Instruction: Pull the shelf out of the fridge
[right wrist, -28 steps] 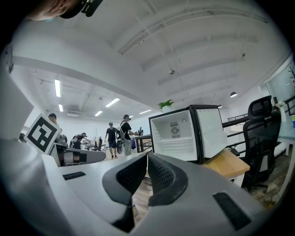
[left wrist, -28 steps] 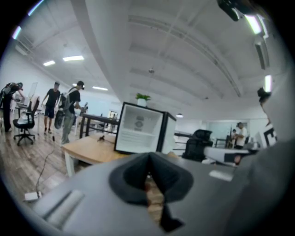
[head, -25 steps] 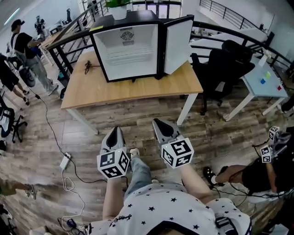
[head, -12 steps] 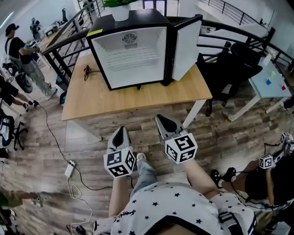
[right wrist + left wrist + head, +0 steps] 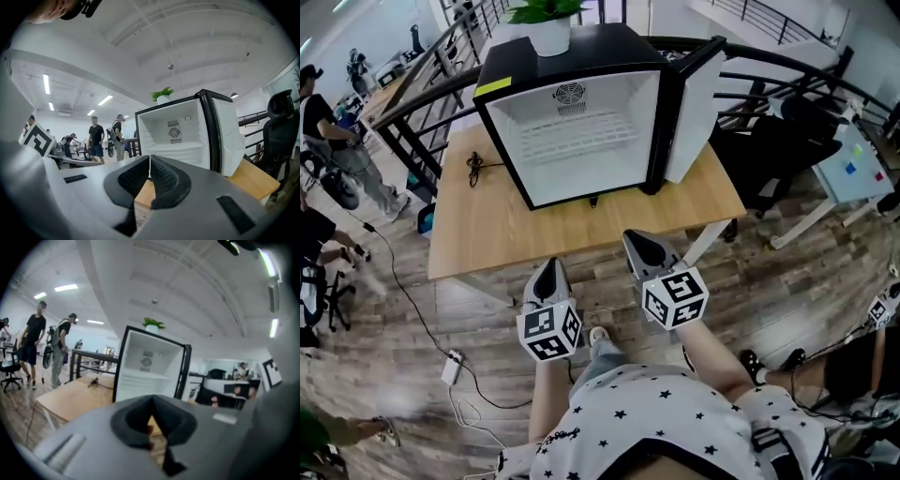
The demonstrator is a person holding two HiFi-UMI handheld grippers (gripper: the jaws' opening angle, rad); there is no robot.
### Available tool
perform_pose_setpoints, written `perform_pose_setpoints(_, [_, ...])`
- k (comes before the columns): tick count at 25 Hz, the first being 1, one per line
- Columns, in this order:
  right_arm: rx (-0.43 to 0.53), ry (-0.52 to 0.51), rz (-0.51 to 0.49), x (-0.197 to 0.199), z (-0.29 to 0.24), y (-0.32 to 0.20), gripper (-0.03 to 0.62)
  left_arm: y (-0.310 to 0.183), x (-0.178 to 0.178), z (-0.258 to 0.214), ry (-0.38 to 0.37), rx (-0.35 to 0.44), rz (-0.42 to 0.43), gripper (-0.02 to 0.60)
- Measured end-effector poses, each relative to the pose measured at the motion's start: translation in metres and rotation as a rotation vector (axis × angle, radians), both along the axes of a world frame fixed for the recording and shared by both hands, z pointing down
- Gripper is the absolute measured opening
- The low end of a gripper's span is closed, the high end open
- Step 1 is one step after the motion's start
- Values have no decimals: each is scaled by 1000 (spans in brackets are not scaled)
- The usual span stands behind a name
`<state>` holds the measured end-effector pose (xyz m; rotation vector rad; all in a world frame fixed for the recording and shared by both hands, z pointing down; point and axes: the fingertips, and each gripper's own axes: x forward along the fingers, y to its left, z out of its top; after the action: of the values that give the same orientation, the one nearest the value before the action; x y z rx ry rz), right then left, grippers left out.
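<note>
1. Open-plan office with a wood-plank floor (image 5: 412, 309), black railings at the back, and people (image 5: 328, 131) standing well beyond the bench's left end.
2. On that floor, a pale wooden bench (image 5: 487, 234) on white legs, with a loose black cable (image 5: 473, 164) lying near its left edge.
3. Toward the bench's far edge and right end, a black fridge (image 5: 614, 47) with a white interior. Carries a potted plant (image 5: 551, 36) on its top.
4. Fridge door (image 5: 694, 112) swung wide open on the right side, standing out over the right end of the bench.
5. Inside the cavity, the shelf (image 5: 581, 131): white wire, lying level about halfway up, below the round fan grille in the back wall. Sits fully in, with nothing touching it.
6. Left gripper (image 5: 548, 266) held over the floor, short of the bench's near edge and aimed at the fridge. Jaws closed tip to tip, nothing between them; only bench wood shows through the gap lower down.
7. Right gripper (image 5: 636, 240) just beside the left one, also short of the near edge. Jaws pressed together, holding nothing.
8. Both grippers well apart from the shelf.
9. Beyond the bench's right end, black office chairs (image 5: 769, 141).
10. On the floor off the near left corner, a white power strip (image 5: 450, 367) with its cord trailing.
</note>
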<state>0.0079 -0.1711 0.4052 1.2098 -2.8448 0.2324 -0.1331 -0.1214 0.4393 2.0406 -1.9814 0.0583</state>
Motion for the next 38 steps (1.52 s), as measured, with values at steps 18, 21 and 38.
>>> perform_pose_setpoints(18, [-24, 10, 61, -70, 6, -118, 21, -123, -66, 11, 12, -13, 93, 8])
perform_pose_setpoints(21, [-37, 3, 68, -78, 9, -132, 21, -136, -73, 14, 17, -15, 106, 8])
perform_pose_setpoints(38, [-494, -671, 24, -103, 43, -213, 23, -167, -94, 35, 61, -53, 93, 8])
